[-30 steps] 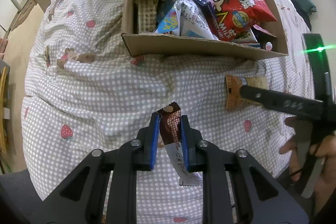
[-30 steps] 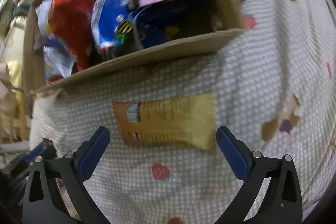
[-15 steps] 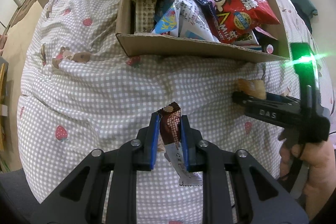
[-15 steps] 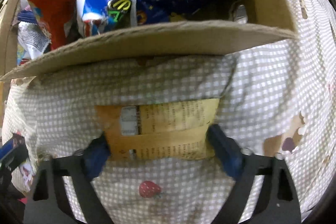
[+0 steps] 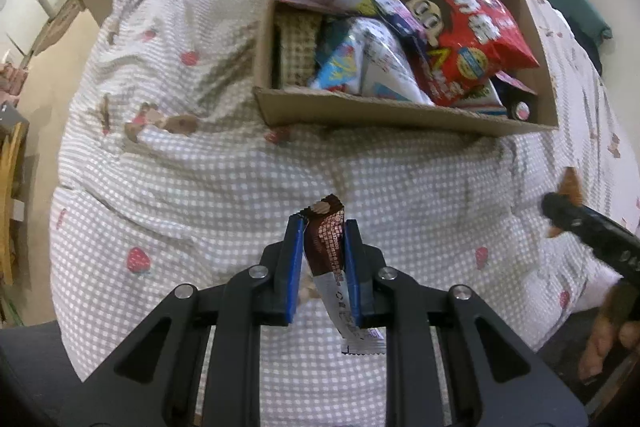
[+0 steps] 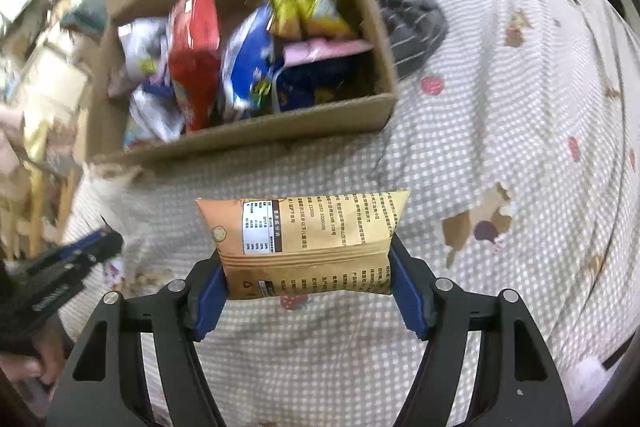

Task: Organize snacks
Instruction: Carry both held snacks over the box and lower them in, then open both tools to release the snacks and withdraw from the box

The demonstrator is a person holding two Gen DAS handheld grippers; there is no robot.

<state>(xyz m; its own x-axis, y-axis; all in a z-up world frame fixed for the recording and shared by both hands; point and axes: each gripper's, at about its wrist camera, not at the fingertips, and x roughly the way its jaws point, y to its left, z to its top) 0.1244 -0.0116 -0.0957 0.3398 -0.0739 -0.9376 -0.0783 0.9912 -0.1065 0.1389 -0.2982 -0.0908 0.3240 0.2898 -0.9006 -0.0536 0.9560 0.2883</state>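
Note:
My left gripper (image 5: 322, 255) is shut on a brown chocolate bar wrapper (image 5: 329, 247), held upright above the checked bedspread. My right gripper (image 6: 306, 279) is shut on an orange-yellow snack packet (image 6: 308, 243), gripped by its two ends and lifted off the bed. An open cardboard box (image 5: 400, 111) full of snack bags lies ahead of both grippers; it also shows in the right wrist view (image 6: 240, 135). The right gripper shows at the right edge of the left wrist view (image 5: 560, 215), with a corner of the packet (image 5: 570, 183) above it.
The box holds a red chip bag (image 5: 476, 35), silver and blue bags and a yellow bag (image 6: 308, 7). A dark striped cloth (image 6: 408, 15) lies right of the box. The bed edge drops off to the left toward the floor (image 5: 36, 75).
My right gripper closed on the orange-yellow packet and lifted it off the bedspread, pulling back from the box. My left gripper kept hold of the chocolate bar and barely moved.

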